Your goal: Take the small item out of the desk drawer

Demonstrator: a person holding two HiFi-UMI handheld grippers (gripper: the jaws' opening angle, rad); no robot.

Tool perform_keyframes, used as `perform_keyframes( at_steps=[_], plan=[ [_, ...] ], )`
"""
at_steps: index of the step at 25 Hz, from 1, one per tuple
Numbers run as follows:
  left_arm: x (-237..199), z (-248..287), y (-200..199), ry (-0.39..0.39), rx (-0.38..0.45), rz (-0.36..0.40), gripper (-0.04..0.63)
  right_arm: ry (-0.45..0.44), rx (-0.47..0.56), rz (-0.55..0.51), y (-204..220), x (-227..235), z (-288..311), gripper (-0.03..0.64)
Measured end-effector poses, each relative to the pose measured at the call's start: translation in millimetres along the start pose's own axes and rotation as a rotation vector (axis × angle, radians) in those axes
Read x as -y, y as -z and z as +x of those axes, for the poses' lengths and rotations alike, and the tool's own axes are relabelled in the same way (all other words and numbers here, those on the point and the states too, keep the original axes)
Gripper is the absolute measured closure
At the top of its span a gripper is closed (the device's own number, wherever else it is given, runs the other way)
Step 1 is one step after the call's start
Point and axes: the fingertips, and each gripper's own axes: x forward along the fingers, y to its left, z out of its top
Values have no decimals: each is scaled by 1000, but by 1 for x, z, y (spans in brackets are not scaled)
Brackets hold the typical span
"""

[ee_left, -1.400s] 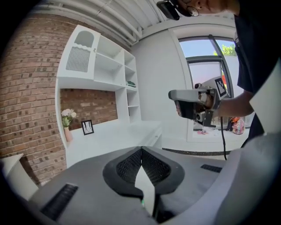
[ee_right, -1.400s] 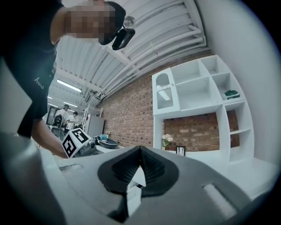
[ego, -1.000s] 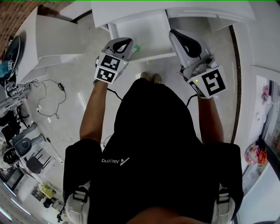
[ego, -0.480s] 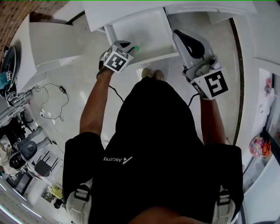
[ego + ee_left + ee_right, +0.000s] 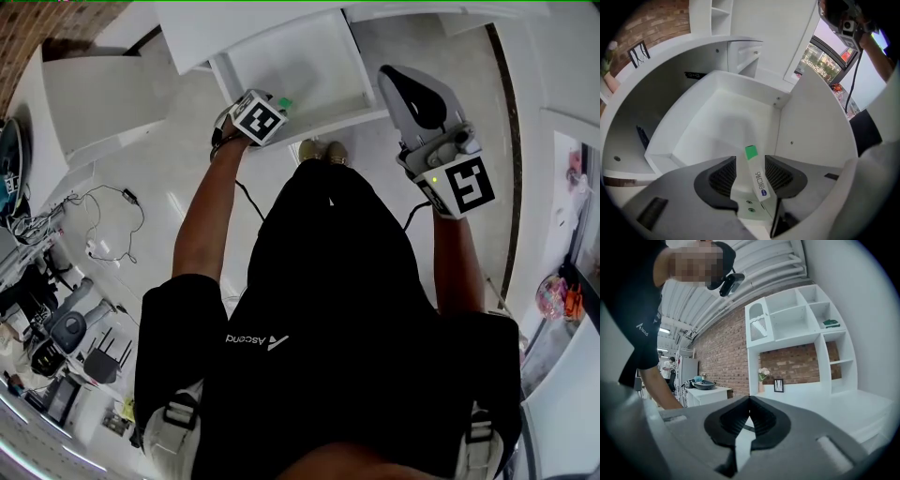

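The white desk drawer (image 5: 300, 56) stands pulled open; its bare white floor (image 5: 717, 126) fills the left gripper view. My left gripper (image 5: 751, 164) points steeply down into the drawer's near corner (image 5: 279, 105). Its jaws have just been opening and now stand wide. Between them lies a small white stick with a green cap (image 5: 754, 173), with a gap to each pad. The cap (image 5: 284, 103) also peeks out beside the marker cube in the head view. My right gripper (image 5: 401, 80) hovers level to the right of the drawer, shut with nothing in it (image 5: 750, 399).
The person's shoes (image 5: 323, 150) stand just below the drawer front. A white desk top (image 5: 94, 94) lies to the left, with cables (image 5: 103, 211) on the floor. White shelving (image 5: 797, 319) against a brick wall shows beyond the right gripper.
The left gripper has sunk and tipped nose-down into the drawer, its marker cube turning toward the camera. The right gripper has drifted slightly lower and to the right.
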Motion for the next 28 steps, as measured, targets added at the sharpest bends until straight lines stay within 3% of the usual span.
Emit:
perform_keyframes(
  at_steps=[6,18,22,28],
  plan=[
    [0,26,21,50,-97,1,399,35,-26,7,10,11,0,615],
    [0,53,31,106,-152,12,402,84,-72,-7,21,21,2,615],
    [-6,55,29,81,-141,14,486,97,-76,-9,27,23,1,615],
    [-12,54,29,76,-129,13,509,100,-87,0,31,21,6,615]
  ],
)
